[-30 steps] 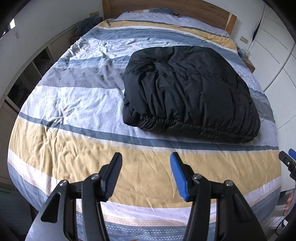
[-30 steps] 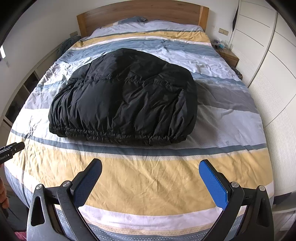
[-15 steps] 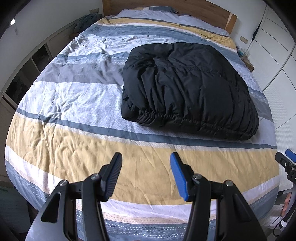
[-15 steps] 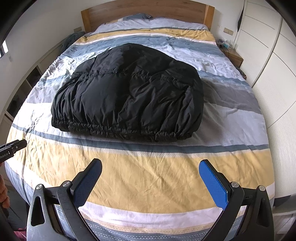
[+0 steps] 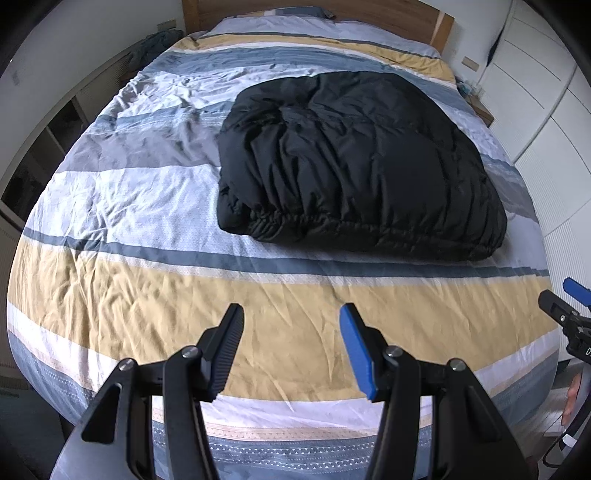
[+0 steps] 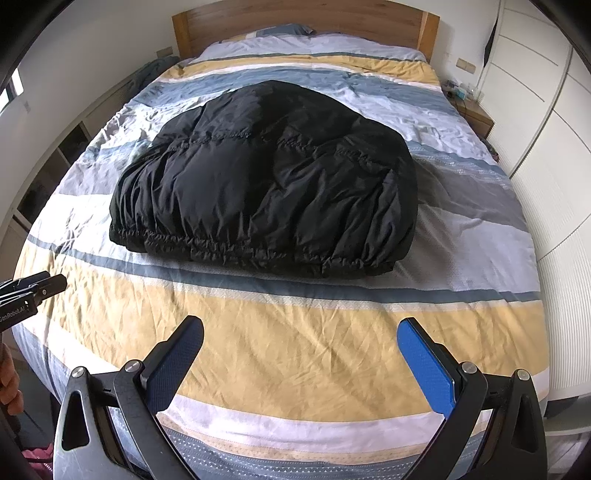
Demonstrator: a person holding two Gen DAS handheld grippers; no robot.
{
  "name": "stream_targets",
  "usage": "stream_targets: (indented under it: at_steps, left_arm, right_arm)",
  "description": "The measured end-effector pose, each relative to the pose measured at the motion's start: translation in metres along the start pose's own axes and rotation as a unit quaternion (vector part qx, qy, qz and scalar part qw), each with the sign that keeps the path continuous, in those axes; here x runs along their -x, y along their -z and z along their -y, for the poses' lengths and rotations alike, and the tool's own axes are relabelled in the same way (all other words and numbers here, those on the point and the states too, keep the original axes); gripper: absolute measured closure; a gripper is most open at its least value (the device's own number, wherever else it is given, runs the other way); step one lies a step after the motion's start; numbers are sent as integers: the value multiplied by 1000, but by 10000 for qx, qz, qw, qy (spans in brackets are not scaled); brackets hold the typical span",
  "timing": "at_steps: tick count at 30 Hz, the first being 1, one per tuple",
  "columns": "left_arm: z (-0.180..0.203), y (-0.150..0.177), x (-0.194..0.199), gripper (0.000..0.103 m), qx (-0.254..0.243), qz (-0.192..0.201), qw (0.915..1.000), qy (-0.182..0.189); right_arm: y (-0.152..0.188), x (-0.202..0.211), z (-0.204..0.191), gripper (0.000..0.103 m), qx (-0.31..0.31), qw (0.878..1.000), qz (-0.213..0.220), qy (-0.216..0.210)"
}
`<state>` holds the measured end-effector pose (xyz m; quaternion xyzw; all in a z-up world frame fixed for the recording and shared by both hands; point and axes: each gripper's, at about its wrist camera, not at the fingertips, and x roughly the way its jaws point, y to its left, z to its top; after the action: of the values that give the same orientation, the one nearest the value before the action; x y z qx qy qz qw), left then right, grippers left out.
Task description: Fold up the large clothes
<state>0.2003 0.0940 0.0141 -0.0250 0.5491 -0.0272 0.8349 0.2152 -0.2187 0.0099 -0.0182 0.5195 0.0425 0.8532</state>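
A black puffy jacket (image 5: 354,166) lies folded into a compact bundle on the striped bed, its elastic hem toward me. It also shows in the right wrist view (image 6: 266,181). My left gripper (image 5: 291,325) is open and empty above the yellow stripe near the foot of the bed, well short of the jacket. My right gripper (image 6: 301,339) is open wide and empty, also above the yellow stripe and apart from the jacket. Each gripper shows at the edge of the other's view: the right one (image 5: 565,306), the left one (image 6: 33,291).
The bed's striped duvet (image 6: 295,354) fills both views, with a wooden headboard (image 6: 295,22) at the far end. White wardrobe doors (image 6: 546,110) stand to the right, a nightstand (image 6: 476,118) beside them. Low shelving (image 5: 40,147) runs along the left.
Both grippers have drifted slightly toward the bed, so the jacket sits a little nearer in both views. Neither gripper's opening has changed. The jacket has not moved.
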Motion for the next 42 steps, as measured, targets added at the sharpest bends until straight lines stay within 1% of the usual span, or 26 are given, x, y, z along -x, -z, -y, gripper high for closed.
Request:
stream_targets:
  at_steps: [5, 13, 16, 21, 23, 25, 29, 36, 42]
  left_arm:
    - [7, 3, -2, 51, -62, -33, 10000, 66]
    - [4, 8, -6, 51, 21, -93, 10000, 29]
    - [5, 7, -8, 51, 0, -124, 9999, -41]
    - [7, 5, -12, 51, -2, -168, 9999, -6]
    - [8, 4, -13, 48, -18, -150, 9999, 4]
    - [11, 3, -12, 41, -40, -117, 9999, 4]
    - [17, 1, -11, 36, -79, -77, 9999, 24]
    - [25, -1, -9, 34, -180, 1, 9998, 79]
    - [30, 1, -6, 34, -253, 125, 9996, 28]
  right_arm:
    - [3, 0, -1, 1, 41, 10000, -26, -4]
    - [6, -4, 2, 1, 11, 9999, -101, 3]
    - [7, -7, 2, 0, 18, 9999, -150, -4]
    - [8, -10, 0, 1, 53, 9998, -206, -16]
    - [8, -11, -2, 0, 60, 9997, -217, -19]
    - [8, -11, -3, 1, 81, 9997, -234, -20]
    - [8, -12, -5, 0, 109, 9996, -252, -23]
    - [9, -12, -6, 1, 125, 9996, -263, -8]
    - [11, -10, -2, 0, 80, 9996, -266, 27]
